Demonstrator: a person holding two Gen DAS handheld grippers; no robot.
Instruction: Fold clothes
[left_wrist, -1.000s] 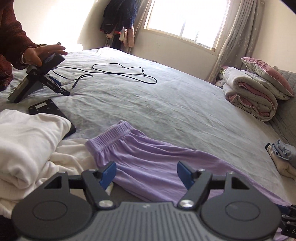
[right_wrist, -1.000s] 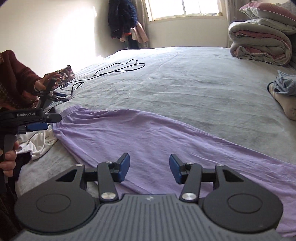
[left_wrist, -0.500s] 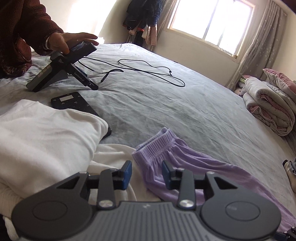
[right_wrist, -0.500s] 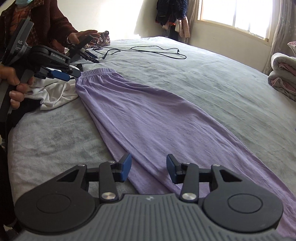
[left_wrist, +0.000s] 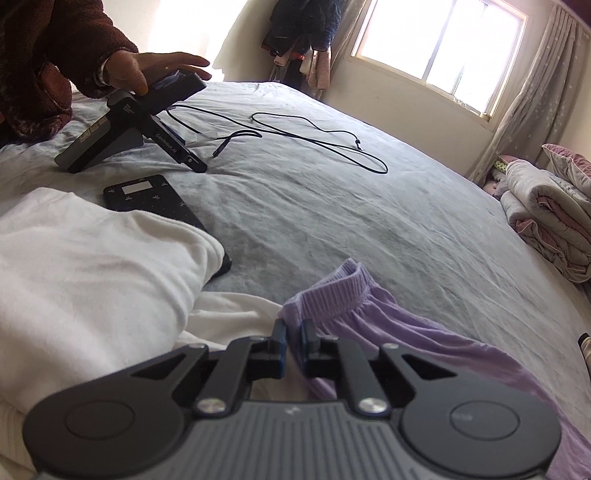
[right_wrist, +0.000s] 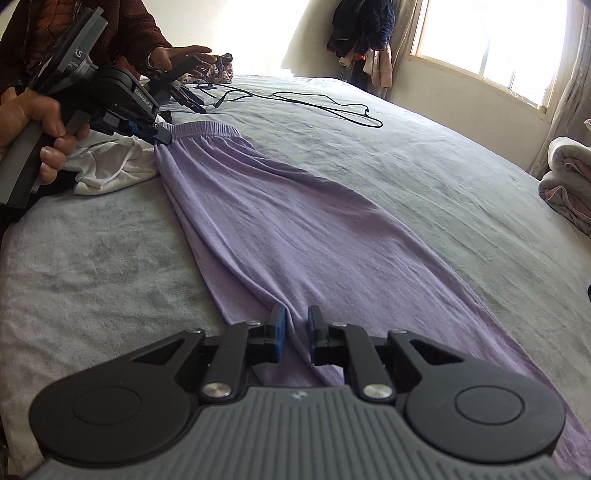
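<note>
Both tools have closed since a moment ago: the left tool (left_wrist: 293, 341) now pinches the waistband corner of the purple trousers (right_wrist: 295, 236) on the bed (right_wrist: 424, 177) and the right tool (right_wrist: 296, 334) seemingly nips the leg's lower stretch, readying a fold.

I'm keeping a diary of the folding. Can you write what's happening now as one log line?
left gripper: shut on purple pants waistband | right gripper: shut on purple pants, hem end | pants: flat on grey bed | fold: not yet started

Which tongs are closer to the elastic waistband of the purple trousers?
Left. The left tongs pinch the waistband corner; the right tongs grip the purple trousers at the opposite end.
</note>
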